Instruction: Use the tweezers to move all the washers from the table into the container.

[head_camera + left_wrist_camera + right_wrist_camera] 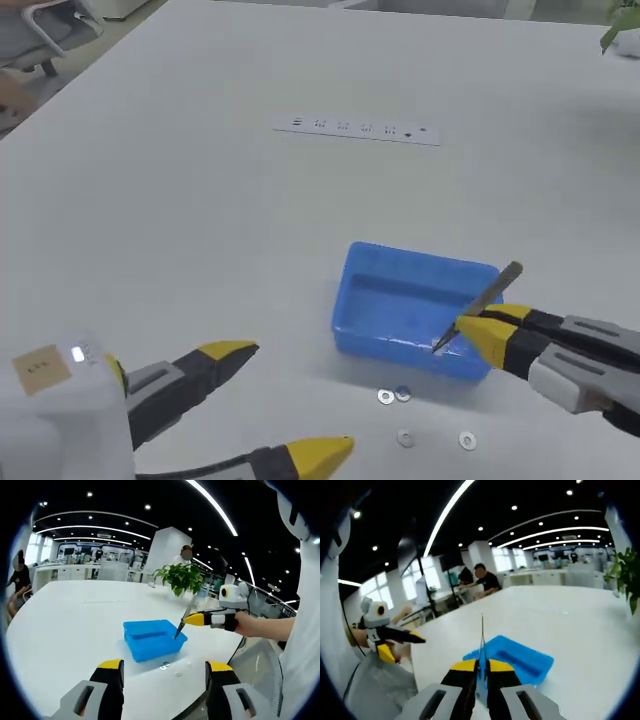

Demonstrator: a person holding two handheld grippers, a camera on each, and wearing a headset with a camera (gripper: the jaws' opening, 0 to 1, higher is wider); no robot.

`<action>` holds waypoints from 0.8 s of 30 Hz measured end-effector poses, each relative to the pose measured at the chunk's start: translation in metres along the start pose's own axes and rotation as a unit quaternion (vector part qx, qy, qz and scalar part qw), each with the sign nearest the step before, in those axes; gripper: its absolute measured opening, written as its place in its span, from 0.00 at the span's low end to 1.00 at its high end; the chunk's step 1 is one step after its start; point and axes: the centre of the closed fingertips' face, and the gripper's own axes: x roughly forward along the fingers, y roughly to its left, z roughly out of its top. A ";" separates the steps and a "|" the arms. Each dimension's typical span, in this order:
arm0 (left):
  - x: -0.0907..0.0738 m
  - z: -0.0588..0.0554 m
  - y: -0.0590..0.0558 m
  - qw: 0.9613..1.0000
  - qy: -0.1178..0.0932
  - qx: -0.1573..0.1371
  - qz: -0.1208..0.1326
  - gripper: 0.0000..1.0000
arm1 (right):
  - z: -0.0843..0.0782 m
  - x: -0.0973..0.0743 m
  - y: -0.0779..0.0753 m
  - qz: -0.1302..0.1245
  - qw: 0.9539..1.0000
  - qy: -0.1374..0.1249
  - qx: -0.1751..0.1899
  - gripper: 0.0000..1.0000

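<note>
I reckon this is the drop-off step. My right hand-held gripper [478, 328] is clamped on the thin grey metal tweezers [492, 290], tips over the blue plastic rectangular container [420, 262]. I can't tell if they hold anything. Four small silver metal washers [386, 397] lie on the white surface [200, 220] just beside the container, so the next move needs a careful flat pinch. My left hand-held gripper [288, 405] hangs wide open. The head view shows the washers plainly, while the left gripper view shows the tips side-on.

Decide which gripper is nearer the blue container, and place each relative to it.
Right. The right gripper, shut on the tweezers, hangs at the near right corner of the blue container; the left gripper is open, apart to its near left.
</note>
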 end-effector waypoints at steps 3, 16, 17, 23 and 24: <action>0.000 0.000 0.002 1.000 0.001 0.004 0.005 0.66 | -0.005 0.003 -0.022 -0.035 0.999 0.011 -0.019 0.03; 0.003 0.004 0.006 1.000 0.005 0.015 0.010 0.65 | -0.034 0.026 -0.053 -0.059 0.994 0.048 -0.075 0.03; 0.003 0.004 0.006 1.000 0.006 0.015 0.009 0.65 | -0.036 0.026 -0.053 -0.059 0.994 0.048 -0.075 0.03; 0.005 0.007 0.007 1.000 0.011 0.027 0.005 0.65 | -0.039 0.025 -0.056 -0.065 0.995 0.042 -0.069 0.03; 0.006 0.007 0.007 1.000 0.012 0.027 0.005 0.65 | -0.039 0.024 -0.057 -0.065 0.995 0.040 -0.067 0.03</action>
